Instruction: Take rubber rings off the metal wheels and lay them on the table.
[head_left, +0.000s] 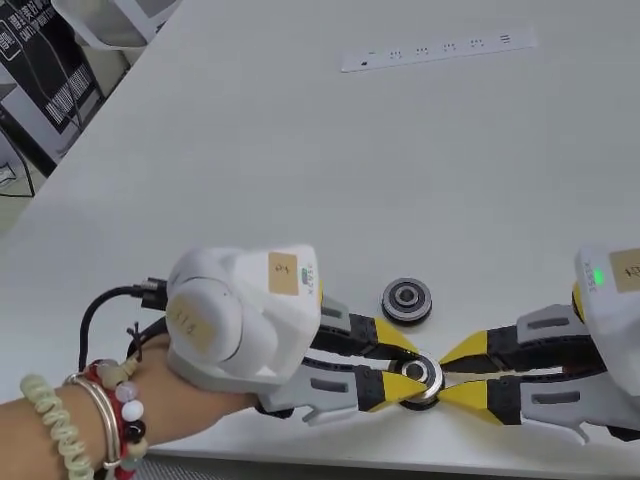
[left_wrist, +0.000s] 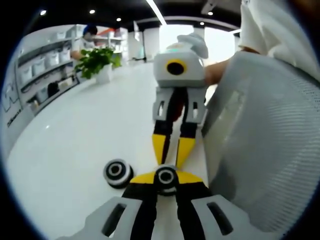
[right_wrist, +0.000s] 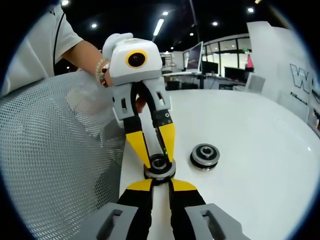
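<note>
The white surface was smooth and shiny; near its front edge the left claw was clenched around a small metal wheel; the right claw touched its rim, tips close together, but I could not tell if it pinched; the wheel looked hard, heavy and slippery; a second wheel lay just beside; its black rubber ring looked soft and stretchy, best grabbed at the outer edge.
</note>
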